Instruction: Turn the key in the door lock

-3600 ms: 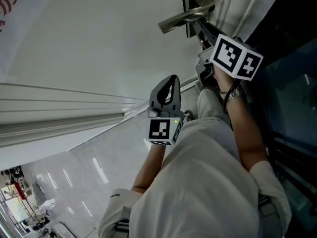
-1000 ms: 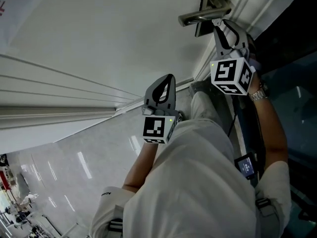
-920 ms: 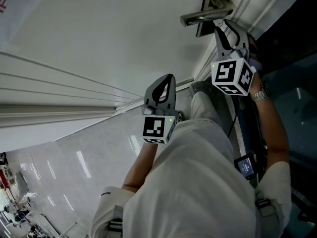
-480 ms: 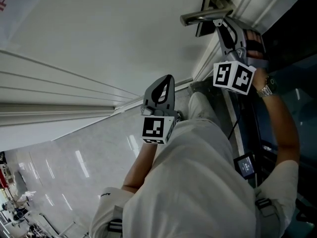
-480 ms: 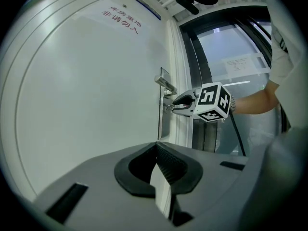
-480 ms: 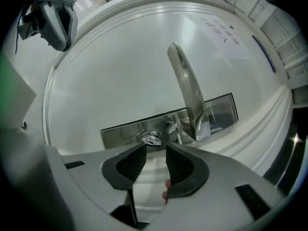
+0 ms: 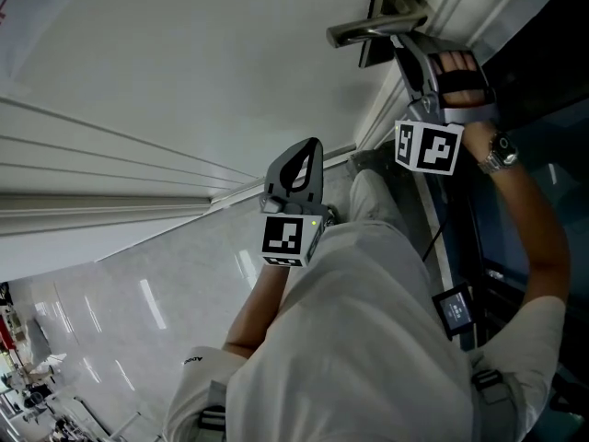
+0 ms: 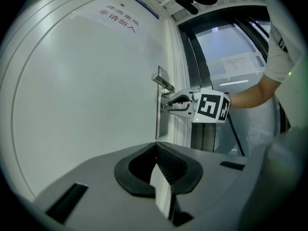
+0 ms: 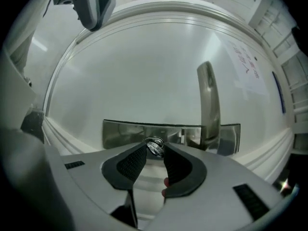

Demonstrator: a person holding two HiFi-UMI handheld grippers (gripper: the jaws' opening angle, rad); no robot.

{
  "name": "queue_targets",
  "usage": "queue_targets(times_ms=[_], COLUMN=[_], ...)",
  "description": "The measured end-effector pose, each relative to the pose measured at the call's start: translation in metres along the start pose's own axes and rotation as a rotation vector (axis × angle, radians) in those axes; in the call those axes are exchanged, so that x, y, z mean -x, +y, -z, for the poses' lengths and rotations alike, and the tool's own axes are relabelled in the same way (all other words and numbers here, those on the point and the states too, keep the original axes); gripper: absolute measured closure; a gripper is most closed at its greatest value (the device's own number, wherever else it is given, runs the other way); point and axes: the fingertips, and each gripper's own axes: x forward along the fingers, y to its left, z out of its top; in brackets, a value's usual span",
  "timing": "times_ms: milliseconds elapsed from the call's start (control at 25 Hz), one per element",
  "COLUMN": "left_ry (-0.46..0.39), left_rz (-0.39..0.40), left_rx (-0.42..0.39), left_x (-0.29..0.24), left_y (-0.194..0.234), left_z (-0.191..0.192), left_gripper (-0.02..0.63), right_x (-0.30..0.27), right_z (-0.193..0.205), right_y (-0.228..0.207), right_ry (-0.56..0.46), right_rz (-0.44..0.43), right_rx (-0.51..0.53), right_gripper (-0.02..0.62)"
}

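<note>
We find the white door (image 7: 184, 81) filling most of every view. Its long metal lock plate (image 9: 130, 131) sits near the edge beside the dark glass panel (image 8: 226, 47), and the lever handle (image 7: 373, 31) stands out from that plate. The key (image 9: 154, 147) is in the lock on the plate, just beside the root of the handle, and the right gripper (image 9: 155, 153) has its fingers pinching the key's head from both sides. The plate stands upright in the left gripper view but lies sideways in the right gripper view, so we judge the right gripper to be rolled well over and the turn to be in hand, not merely set up. No view shows whether the bolt has thrown; in our judgement the rest of the turn and the release of the key remain. The left gripper (image 7: 317, 144) hangs well apart from the lock, fingers pressed together on nothing, and takes no part. As to writing, red characters (image 8: 118, 19) are printed high on the door, too small and warped to read. A thin blue strip (image 8: 146, 7) above them is likewise illegible. A paper notice (image 8: 236, 63) on the glass carries print we cannot make out. The cubes on both grippers bear only black-and-white square markers, and the small print on the sleeve (image 7: 204, 362) is unreadable.
</note>
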Motion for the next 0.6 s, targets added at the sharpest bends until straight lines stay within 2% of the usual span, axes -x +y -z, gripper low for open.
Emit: queue_targets(times_ms=[120,400,600], left_ry=[0.006,0.010,0.006], left_rz=[0.003,-0.001,-0.015], left_rx=[0.004,0.003,0.012], left_x=[-0.0007,-0.0004,0.0012], left_y=[-0.0022,-0.0031,0.0000], left_z=[0.0025,0.0041,0.0048], left_gripper=[0.598,0.598,0.598], right_x=[-0.0021,-0.0041,-0.0040], right_z=[-0.0043,-0.0024,-0.0029], right_y=[0.0018,0.0007,-0.0009], right_ry=[-0.010,-0.004,0.027], right_rz=[0.001,0.023,0.021], right_rx=[0.070,0.069,0.018], right_gripper=[0.485,0.489,0.497])
